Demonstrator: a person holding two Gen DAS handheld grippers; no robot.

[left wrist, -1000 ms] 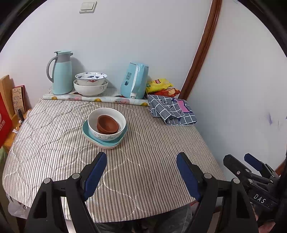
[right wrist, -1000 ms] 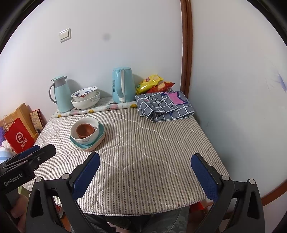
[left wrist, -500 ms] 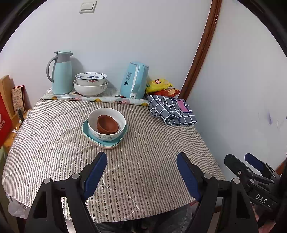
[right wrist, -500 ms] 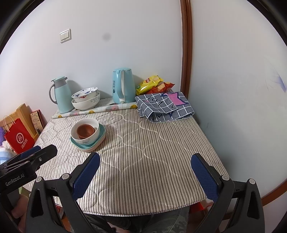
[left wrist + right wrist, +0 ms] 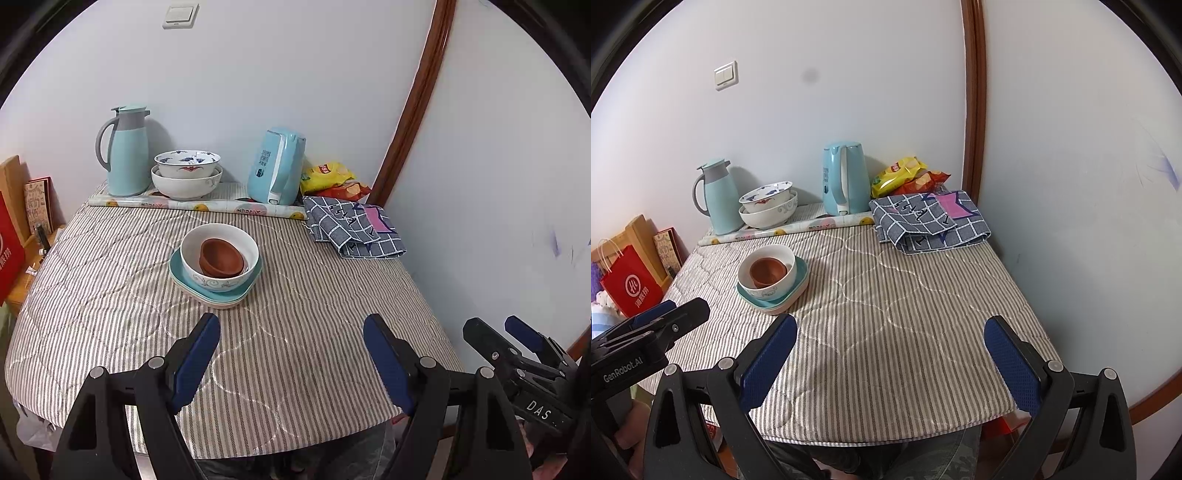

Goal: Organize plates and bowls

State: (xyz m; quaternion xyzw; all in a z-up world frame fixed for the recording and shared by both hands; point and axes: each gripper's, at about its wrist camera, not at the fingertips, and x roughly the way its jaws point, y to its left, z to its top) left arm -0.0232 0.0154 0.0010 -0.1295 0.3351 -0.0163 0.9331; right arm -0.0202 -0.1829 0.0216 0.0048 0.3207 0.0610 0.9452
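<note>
The tabletop (image 5: pixel 295 350), covered in striped quilted cloth, fills both views. At its near edge the left tool (image 5: pixel 291 354) and right tool (image 5: pixel 890 354) hover with blue pads spread wide, holding nothing. A folded checked cloth (image 5: pixel 354 232) lies at the far right corner. Left of centre sits a stack: teal plate (image 5: pixel 184 275) on a paler plate, white bowl (image 5: pixel 221 258) on top, small brown bowl (image 5: pixel 221 257) inside it. Two more nested bowls (image 5: pixel 186 173) stand by the wall between a teal jug (image 5: pixel 125 151) and a kettle (image 5: pixel 275 170).
</note>
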